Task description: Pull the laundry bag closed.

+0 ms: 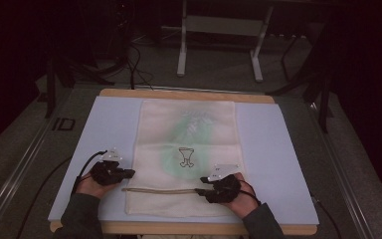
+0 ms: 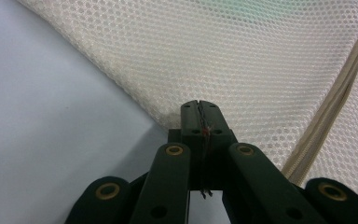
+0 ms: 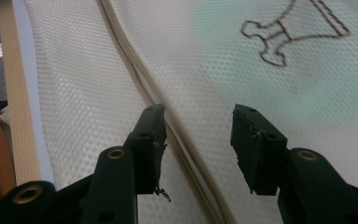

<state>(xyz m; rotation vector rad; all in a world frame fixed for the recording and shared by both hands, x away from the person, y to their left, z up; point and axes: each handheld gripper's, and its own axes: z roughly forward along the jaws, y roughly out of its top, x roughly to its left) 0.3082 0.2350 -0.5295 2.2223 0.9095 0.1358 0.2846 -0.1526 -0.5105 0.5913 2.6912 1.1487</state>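
A cream mesh bag (image 1: 186,159) lies flat in the centre of the high view, on a pale blue mat (image 1: 278,149) that covers a wooden table (image 1: 189,93). A green patch and a small dark outline print (image 1: 186,157) show near the bag's middle. A beige zipper (image 1: 159,190) runs left to right across the lower part of the bag.

The left gripper (image 1: 129,173) sits at the lower left of the high view, its tips at the bag's left edge. In the left gripper view its jaws are pressed together at the bag's (image 2: 242,60) edge; whether mesh is pinched between them cannot be told. The zipper (image 2: 331,112) runs along the right of that frame, the mat (image 2: 51,130) fills the left.

The right gripper (image 1: 199,191) sits at the lower centre-right of the high view, at the zipper's right end. In the right gripper view (image 3: 198,128) its jaws stand apart, just above the bag, with the zipper (image 3: 135,60) passing beside the left jaw. The print (image 3: 289,32) shows at the upper right of that frame.
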